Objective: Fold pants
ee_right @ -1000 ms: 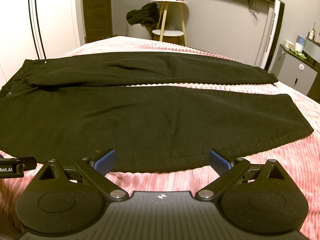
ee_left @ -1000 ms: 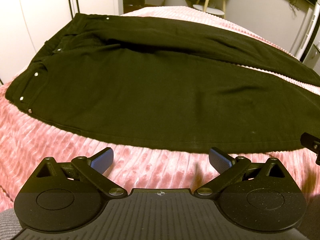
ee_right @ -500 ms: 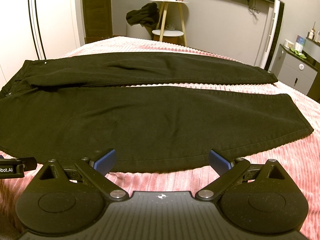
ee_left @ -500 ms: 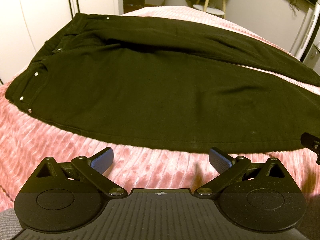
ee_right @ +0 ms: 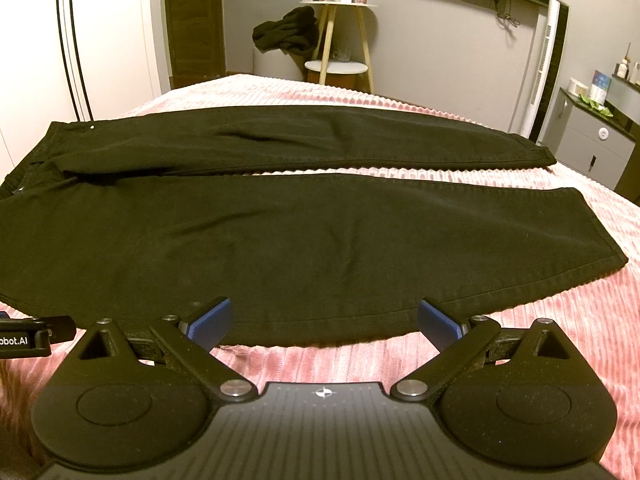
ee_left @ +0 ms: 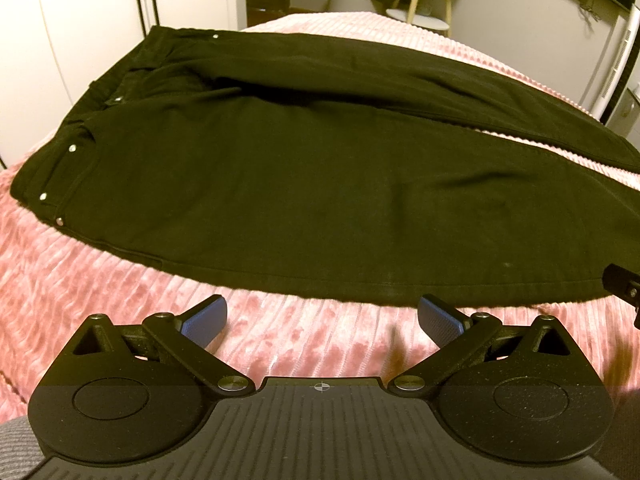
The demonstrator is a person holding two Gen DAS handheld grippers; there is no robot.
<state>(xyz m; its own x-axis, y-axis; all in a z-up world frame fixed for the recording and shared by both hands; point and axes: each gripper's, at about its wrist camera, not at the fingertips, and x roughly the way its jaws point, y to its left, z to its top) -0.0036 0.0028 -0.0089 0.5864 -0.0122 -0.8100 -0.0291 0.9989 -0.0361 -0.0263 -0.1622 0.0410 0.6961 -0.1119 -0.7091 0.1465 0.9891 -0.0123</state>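
Black pants (ee_left: 304,176) spread flat and unfolded across the pink ribbed bedspread (ee_left: 80,292), waistband with its metal rivets toward the left, both legs running out to the right with a narrow strip of pink showing between them; in the right wrist view the same pants (ee_right: 248,240) seen lengthwise, near leg ending in a hem at the right, far leg parallel behind it. Just short of the near edge of the near leg, left gripper (ee_left: 320,320) released, blue pads (ee_left: 204,320) wide apart, nothing between them, hanging over bare bedspread near the upper-leg part. Further along toward the hem, right gripper (ee_right: 324,322) likewise released and empty, its left pad overlapping the pants' near edge in the picture, contact impossible to tell. Each gripper's tip showing at the edge of the other's view. Beyond the bed, a small wooden-legged side table (ee_right: 340,36) with dark clothing (ee_right: 286,34) heaped beside it, a white wardrobe (ee_right: 108,32) on the left, a grey drawer cabinet (ee_right: 592,144) on the right.
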